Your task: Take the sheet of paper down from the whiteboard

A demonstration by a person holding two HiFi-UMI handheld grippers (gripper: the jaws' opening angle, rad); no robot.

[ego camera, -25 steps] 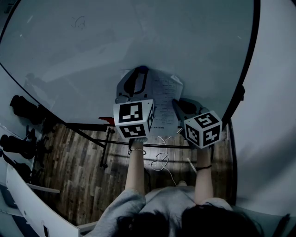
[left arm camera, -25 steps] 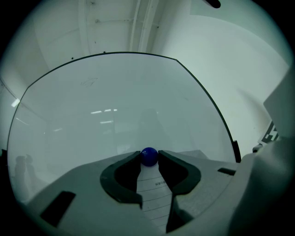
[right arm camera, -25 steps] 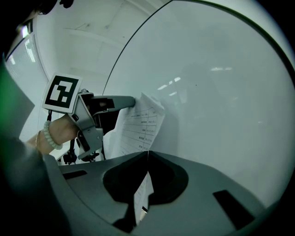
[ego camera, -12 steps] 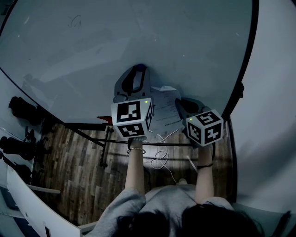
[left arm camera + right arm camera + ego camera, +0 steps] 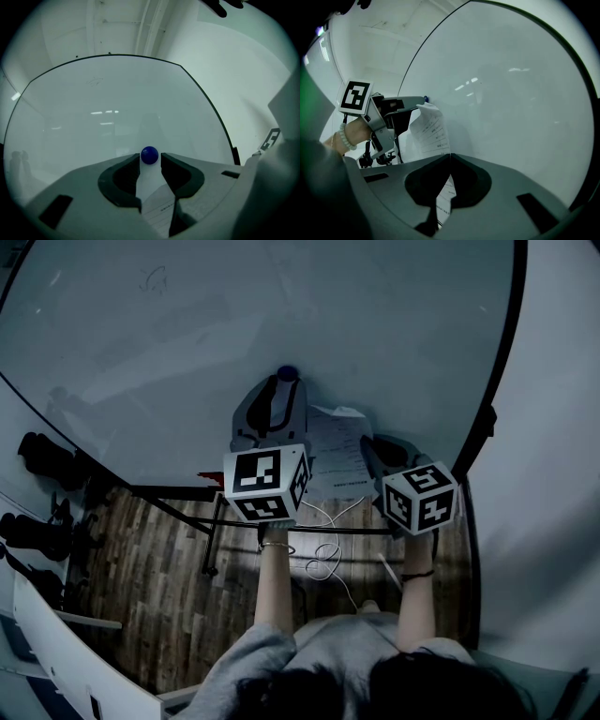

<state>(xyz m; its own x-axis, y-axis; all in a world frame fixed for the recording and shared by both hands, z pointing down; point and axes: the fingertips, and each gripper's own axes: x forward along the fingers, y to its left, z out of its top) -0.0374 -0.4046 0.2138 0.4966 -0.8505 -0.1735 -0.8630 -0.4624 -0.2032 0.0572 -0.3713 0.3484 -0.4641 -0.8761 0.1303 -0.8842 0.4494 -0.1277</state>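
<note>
Whereas a second ago the sheet of paper lay flat on the whiteboard, it now bows away from it, one edge clenched in the right gripper's jaws. The left gripper has crept up to the blue magnet pinning the sheet's top, and its jaws appear to grasp it. Once the magnet is off, the sheet should come free. No container is in view.
</note>
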